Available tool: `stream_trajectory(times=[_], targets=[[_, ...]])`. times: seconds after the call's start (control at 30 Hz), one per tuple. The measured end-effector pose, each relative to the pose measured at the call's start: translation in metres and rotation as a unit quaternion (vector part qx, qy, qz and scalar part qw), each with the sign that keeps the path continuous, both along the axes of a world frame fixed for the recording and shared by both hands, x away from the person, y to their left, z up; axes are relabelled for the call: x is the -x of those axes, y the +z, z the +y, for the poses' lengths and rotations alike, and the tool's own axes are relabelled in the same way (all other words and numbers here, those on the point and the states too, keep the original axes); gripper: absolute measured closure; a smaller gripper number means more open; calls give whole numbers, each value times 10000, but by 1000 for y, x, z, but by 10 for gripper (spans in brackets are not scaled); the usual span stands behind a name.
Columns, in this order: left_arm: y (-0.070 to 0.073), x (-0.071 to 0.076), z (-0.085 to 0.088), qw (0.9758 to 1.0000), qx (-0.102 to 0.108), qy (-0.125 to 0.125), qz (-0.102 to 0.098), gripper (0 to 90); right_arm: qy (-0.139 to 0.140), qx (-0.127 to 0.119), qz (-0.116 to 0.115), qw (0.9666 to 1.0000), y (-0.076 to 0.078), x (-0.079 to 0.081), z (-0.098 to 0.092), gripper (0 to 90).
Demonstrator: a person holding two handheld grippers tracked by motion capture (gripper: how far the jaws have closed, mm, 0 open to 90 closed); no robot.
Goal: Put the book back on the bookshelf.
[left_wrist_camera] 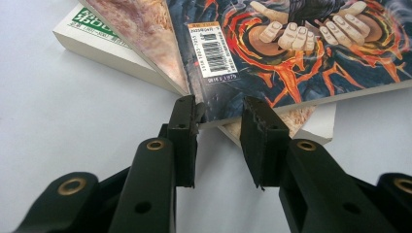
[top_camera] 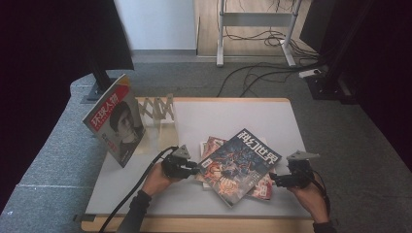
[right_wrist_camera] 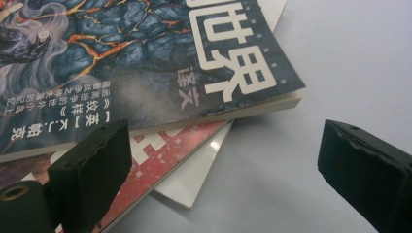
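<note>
Top magazine (top_camera: 239,165): lies uppermost on a fanned pile near the table's (top_camera: 228,114) front edge.
Left gripper (top_camera: 193,167): jaws narrowed on that magazine's left edge, pads touching it.
Right gripper (top_camera: 273,179): jaws wide — just beside the pile's right corner, nothing between them.
Pile below: red magazine (right_wrist_camera: 160,155), white book (left_wrist_camera: 92,41).
Around: upright magazine (top_camera: 114,121) leans at the wooden rack (top_camera: 158,109) — well apart.

Left tool (top_camera: 194,168) low, level, pointing right, jaws narrowed, tips at cover edge; grip unclear. Right tool (top_camera: 275,180) low, level, pointing left, jaws spread wide. Both forearms enter from bottom, hands wrapped round tool bodies.
</note>
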State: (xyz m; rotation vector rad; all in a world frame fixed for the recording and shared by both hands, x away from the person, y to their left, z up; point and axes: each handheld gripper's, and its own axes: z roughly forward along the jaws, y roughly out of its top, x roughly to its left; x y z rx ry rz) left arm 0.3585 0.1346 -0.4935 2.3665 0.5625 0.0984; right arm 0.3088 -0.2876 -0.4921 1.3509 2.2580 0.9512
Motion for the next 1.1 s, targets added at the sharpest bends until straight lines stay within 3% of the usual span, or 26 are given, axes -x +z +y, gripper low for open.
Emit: stream_trajectory(times=[0.17,0.43,0.47,0.5,0.53,0.6,0.63,0.8,0.87,1.0,1.03,1.07,1.1], targets=[[-1,1,-8,9999,62,-99,43,669,4,-131,166,9998,-4,-2,-1,23],[0,2,-13,10000,-27,-86,-43,640,27,-483,518,9975,-13,-11,-3,0],[-1,1,-13,10000,-15,-71,-34,634,4,-673,667,9955,-17,-15,-4,0],[-1,1,-13,10000,-15,-71,-34,630,4,-673,667,9955,-17,-15,-4,0],[-1,1,-12,10000,-17,-67,-35,628,27,-878,853,9925,-22,-21,-4,0],[-1,1,-13,10000,-12,-58,-39,623,19,-942,928,9912,-25,-23,-4,0],[-1,1,-13,10000,-9,-56,-49,620,31,-1145,1022,9881,-27,-28,-6,4],[-1,1,-13,10000,-17,-46,-56,614,-127,-1523,998,9832,-27,-39,-9,132],[-1,1,-13,10000,-25,-36,-66,604,-210,-1545,1002,9827,-26,-44,-8,161],[-1,0,-12,10000,-31,-37,-60,590,-401,-1592,898,9823,-22,-48,-8,307],[-1,0,-12,10000,-31,-24,-56,576,-517,-1499,779,9843,-17,-50,-7,405],[-1,0,-12,10000,-31,-24,-56,558,-517,-1499,779,9843,-17,-50,-7,405],[-1,-1,-13,10000,-34,-85,13,517,-515,-1302,587,9884,-9,-50,-6,534]])
